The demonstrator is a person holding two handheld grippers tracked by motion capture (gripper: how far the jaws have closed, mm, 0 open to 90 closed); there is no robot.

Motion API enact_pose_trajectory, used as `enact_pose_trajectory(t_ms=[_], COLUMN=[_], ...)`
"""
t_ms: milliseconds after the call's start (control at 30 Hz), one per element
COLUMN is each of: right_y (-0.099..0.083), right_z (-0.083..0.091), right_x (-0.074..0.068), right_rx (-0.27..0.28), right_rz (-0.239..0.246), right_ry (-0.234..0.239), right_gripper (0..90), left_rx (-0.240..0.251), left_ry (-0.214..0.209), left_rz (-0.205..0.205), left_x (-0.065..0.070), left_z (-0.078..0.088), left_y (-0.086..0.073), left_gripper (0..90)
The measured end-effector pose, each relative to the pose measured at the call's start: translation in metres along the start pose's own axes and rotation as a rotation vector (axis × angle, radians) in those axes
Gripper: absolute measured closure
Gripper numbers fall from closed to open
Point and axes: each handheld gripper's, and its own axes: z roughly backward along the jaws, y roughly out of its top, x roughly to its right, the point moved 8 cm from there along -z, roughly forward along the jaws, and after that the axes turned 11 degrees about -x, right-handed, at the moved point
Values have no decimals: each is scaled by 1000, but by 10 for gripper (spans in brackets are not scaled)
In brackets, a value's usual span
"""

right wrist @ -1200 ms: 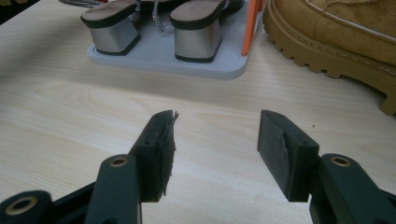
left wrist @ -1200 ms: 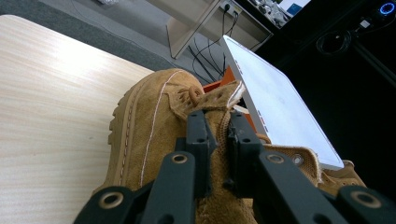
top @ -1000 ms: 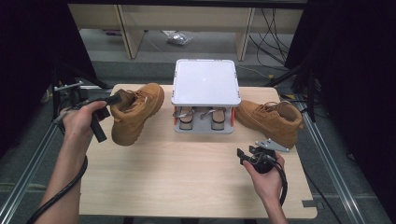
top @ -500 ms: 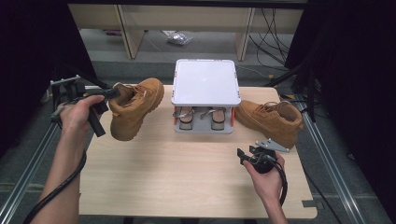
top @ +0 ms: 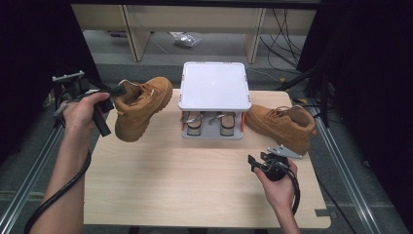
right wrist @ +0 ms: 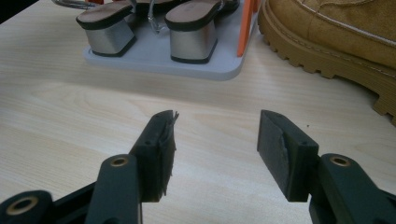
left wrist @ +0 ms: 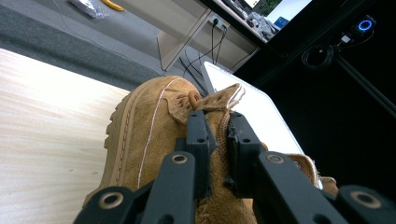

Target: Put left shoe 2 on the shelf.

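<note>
Since the frame a second ago, my left hand has carried the tan boot it holds higher and farther out from the white shoe rack, while my right hand has stayed where it was. From the high view, the shoe rack (top: 214, 97) stands at the far middle of the wooden table (top: 195, 185), with a flat white top and a pair of heeled sandals (top: 208, 122) on its lower shelf. My left gripper (top: 117, 91) is to the left of the rack, clamped on the ankle collar of the lifted boot (top: 142, 106), which hangs tilted above the table's left edge with its toe pointing toward the rack. A second boot (top: 282, 124) rests on the table just right of the rack, nearly touching it. My right gripper (top: 254, 161) sits in front of the rack and to its right, low over the table, near the second boot but apart from it. From the left gripper view, my two black jaws are pressed narrow on the boot's (left wrist: 154, 140) suede collar beside the laces, and the rack's white top (left wrist: 252, 112) shows behind it. From the right gripper view, my jaws stand wide apart with nothing between them, just above the bare table (right wrist: 70, 93); the sandals' block heels (right wrist: 191, 44) on the rack's grey base are ahead, and the second boot's ridged sole (right wrist: 327, 60) is to the rack's right.
</note>
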Motion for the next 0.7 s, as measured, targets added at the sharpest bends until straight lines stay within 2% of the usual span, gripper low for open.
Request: enact_pose_trajectory(t_ms=[133,200,267,300,367,433,567,600,700], right_y=[0,0,-1,-1,-1,0,-1,0,0], right_z=[0,0,1,1,1,0,1,0,0], right_x=[0,0,1,1,2,1,2,3,3], right_rx=[1,2,-8,-7,-8,4,-8,9,6], right_rz=[-4,-5,-6,-7,-7,-6,-8,-2,-7], right_ry=[13,8,-3,-4,-4,7,-5,7,10], right_gripper=[472,473,473,473,473,473,473,472,473], left_rx=[8,11,13,14,12,18,28,24,30], left_ry=[-4,-20,-15,-31,-20,-24,-29,-32,-23], left_rz=[7,2,8,11,3,4,5,9,5], left_x=[5,7,9,12,12,14,16,17,18], left_z=[0,-1,0,-1,0,-1,-1,-1,0], left_y=[4,7,10,11,13,16,20,21,23], left_gripper=[810,810,810,810,810,810,810,811,810])
